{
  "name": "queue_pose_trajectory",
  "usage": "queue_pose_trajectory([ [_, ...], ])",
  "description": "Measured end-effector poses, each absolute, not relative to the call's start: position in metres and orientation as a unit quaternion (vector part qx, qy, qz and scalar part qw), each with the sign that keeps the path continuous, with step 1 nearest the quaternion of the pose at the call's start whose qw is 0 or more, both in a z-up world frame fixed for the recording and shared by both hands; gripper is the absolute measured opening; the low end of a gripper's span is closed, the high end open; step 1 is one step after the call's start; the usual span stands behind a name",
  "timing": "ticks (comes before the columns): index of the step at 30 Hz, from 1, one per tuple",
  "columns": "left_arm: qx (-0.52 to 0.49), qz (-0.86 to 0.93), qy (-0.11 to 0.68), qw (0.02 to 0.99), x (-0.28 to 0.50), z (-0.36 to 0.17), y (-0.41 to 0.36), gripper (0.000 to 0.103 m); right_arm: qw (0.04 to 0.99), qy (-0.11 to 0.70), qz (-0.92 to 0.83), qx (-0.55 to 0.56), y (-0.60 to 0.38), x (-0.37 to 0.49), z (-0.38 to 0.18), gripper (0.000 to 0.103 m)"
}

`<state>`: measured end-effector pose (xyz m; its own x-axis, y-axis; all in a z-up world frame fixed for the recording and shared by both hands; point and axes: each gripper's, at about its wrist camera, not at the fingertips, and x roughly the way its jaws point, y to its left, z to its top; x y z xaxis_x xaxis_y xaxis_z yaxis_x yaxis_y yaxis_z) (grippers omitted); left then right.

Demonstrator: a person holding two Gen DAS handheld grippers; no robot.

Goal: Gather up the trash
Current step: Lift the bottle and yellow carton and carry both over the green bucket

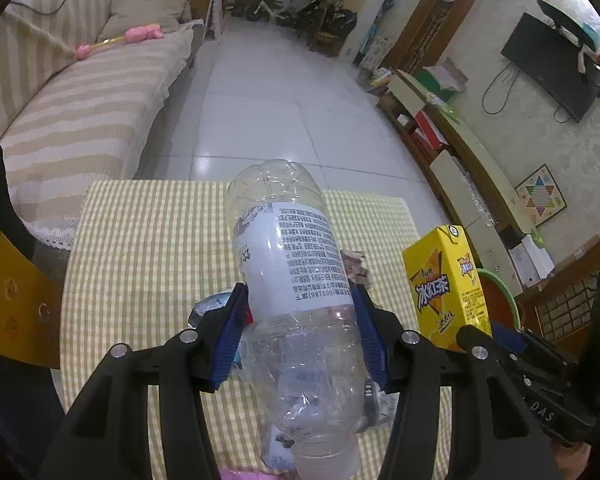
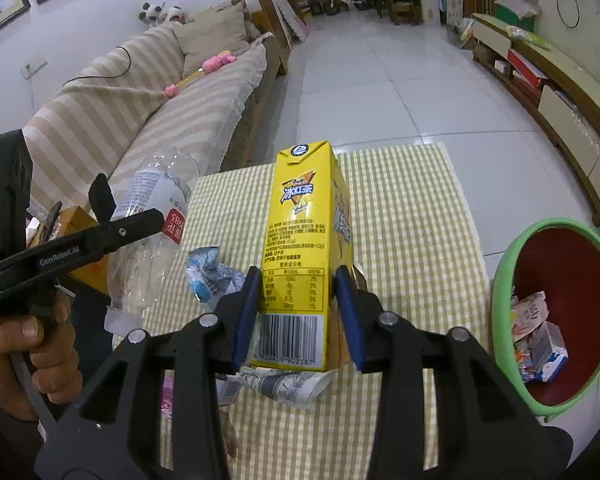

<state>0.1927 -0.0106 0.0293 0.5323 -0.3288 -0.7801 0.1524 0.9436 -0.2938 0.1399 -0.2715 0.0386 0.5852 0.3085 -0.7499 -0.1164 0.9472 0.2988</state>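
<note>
The checked tablecloth [image 2: 400,216] is the landmark. Beyond its far edge lies bare tiled floor [image 2: 380,80]; a striped sofa [image 1: 80,112] runs along its left, and a green-rimmed bin [image 2: 504,280] stands just off its right edge. Above the cloth, the left gripper [image 1: 300,312] clamps a clear plastic bottle [image 1: 296,248], long axis running away, base far, neck near. The right gripper [image 2: 296,300] pinches a yellow carton [image 2: 304,232], top pointing away. Crumpled wrappers [image 2: 208,272] lie on the cloth beneath.
</note>
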Motion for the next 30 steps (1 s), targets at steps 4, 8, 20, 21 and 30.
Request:
queue_pose_trajectory([
  [4,-0.09,-0.145,0.457,0.873,0.183,0.042,-0.02,0.05,0.889,0.428,0.117,0.112,-0.279,0.132,0.048,0.037],
  [8,-0.086,-0.152,0.453,0.874,0.176,0.052,-0.032,0.05,0.894,0.418,0.111,0.118,-0.292,0.125,0.055,0.037],
  [20,-0.065,-0.196,0.448,0.87,0.168,0.068,-0.097,0.05,0.903,0.4,0.067,0.14,-0.354,0.105,0.065,0.037],
  [21,-0.064,-0.201,0.449,0.869,0.168,0.068,-0.102,0.05,0.904,0.399,0.062,0.142,-0.36,0.104,0.066,0.037],
  [30,-0.043,-0.259,0.455,0.851,0.168,0.065,-0.179,0.05,0.905,0.39,0.002,0.172,-0.437,0.084,0.062,0.037],
])
